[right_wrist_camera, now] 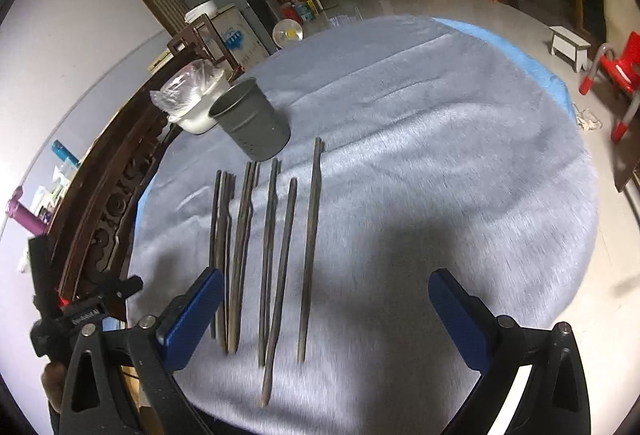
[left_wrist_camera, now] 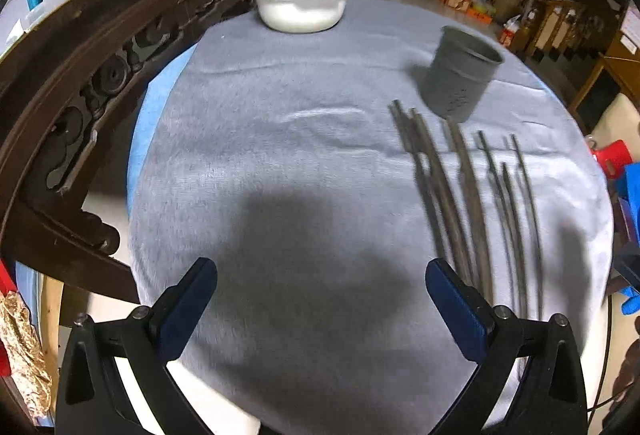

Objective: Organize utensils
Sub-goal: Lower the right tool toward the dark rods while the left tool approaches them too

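Several dark wooden chopsticks (right_wrist_camera: 276, 247) lie side by side on the grey cloth; in the left wrist view the chopsticks (left_wrist_camera: 460, 195) lie to the right. A grey utensil cup (right_wrist_camera: 251, 119) stands upright just beyond their far ends, also in the left wrist view (left_wrist_camera: 460, 73). My left gripper (left_wrist_camera: 320, 271) is open and empty, above bare cloth left of the chopsticks. My right gripper (right_wrist_camera: 326, 281) is open and empty, above the near ends of the chopsticks, with its left finger (right_wrist_camera: 192, 315) beside the leftmost ones.
A white bowl (left_wrist_camera: 300, 5) covered with clear plastic stands at the far edge of the round table (left_wrist_camera: 280, 155). A carved dark wooden chair (left_wrist_camera: 80, 83) presses against the table's left side. The other gripper's body (right_wrist_camera: 68, 307) shows at lower left. A red chair (right_wrist_camera: 616, 75) stands on the floor.
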### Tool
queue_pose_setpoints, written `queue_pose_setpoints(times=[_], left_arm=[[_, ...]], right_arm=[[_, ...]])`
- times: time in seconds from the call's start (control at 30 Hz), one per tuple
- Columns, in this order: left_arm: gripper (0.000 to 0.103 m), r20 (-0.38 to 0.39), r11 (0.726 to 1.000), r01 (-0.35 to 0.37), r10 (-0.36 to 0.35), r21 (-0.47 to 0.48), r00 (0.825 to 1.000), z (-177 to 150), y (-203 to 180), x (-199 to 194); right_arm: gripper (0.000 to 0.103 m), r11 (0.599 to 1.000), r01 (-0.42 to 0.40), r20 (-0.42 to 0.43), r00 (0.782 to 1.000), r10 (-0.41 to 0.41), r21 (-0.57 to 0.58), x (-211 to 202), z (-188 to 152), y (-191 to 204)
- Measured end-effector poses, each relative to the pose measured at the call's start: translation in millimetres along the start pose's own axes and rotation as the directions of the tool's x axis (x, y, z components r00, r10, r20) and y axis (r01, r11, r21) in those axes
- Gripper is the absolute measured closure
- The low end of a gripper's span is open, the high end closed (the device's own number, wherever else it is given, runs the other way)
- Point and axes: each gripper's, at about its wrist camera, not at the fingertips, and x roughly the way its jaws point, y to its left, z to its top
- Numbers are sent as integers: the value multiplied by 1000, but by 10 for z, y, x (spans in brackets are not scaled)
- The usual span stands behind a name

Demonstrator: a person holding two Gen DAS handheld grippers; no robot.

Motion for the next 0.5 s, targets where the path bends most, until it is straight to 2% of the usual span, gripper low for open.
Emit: queue_pose_setpoints(times=[0.2,0.33,0.37,0.4,0.43,0.47,0.5], left_arm=[[0,-89,998,-51,52,23,995,160,25,376],[0,-158,997,-74,78,30,984,162,28,598],[0,-180,997,-70,73,25,981,151,38,656],[0,-204,997,-72,75,22,976,134,48,713],[0,-223,997,-69,72,19,972,111,64,763],[0,-210,999,-52,51,-2,976,89,102,760],[0,-207,999,-51,50,-1,977,80,110,760]], right_arm=[[0,998,46,-109,993,-49,-34,358,191,27],[2,995,76,-153,984,-86,-68,551,297,71],[7,995,73,-162,983,-84,-72,592,317,77],[17,993,83,-172,980,-95,-78,649,346,84],[35,992,95,-183,977,-109,-83,681,365,94],[56,990,109,-206,971,-125,-89,749,393,101],[62,990,110,-221,967,-127,-87,796,410,102]])
